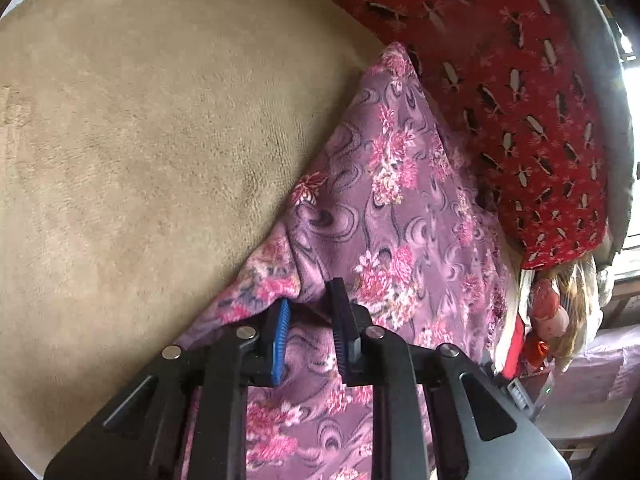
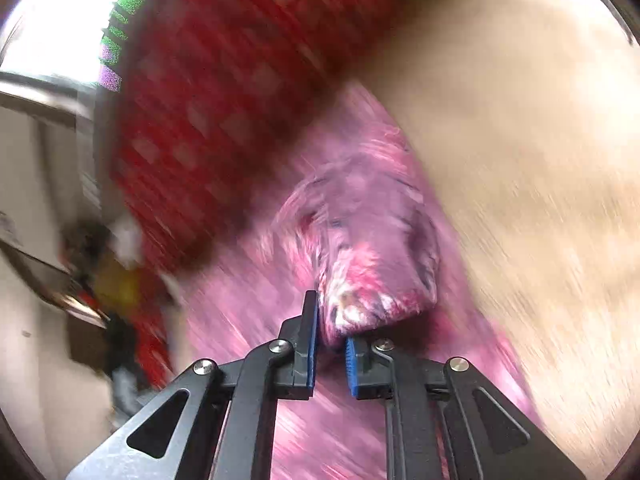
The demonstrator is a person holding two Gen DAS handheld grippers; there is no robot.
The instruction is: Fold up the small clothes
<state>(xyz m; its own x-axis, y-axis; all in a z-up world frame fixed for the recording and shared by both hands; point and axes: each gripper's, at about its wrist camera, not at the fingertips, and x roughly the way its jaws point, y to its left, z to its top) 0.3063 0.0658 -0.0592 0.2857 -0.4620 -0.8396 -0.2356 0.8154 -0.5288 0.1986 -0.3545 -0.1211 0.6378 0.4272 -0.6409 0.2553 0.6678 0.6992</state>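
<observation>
Underneath, tan plush bedding point(image 1: 140, 140) beside red patterned fabric point(image 1: 500, 60).

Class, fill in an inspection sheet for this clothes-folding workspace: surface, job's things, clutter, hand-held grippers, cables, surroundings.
Surface: beige plush cover, bare at left.
Job's things: purple floral cloth, spread out, one end lifted.
Clutter: red patterned fabric beside the cloth.
Grippers: left hand-held gripper pinching a cloth fold; right hand-held gripper shut on a bunched cloth end, view blurred.
Cables: nothing seen.
Surroundings: doll at the right edge; bright window.
</observation>
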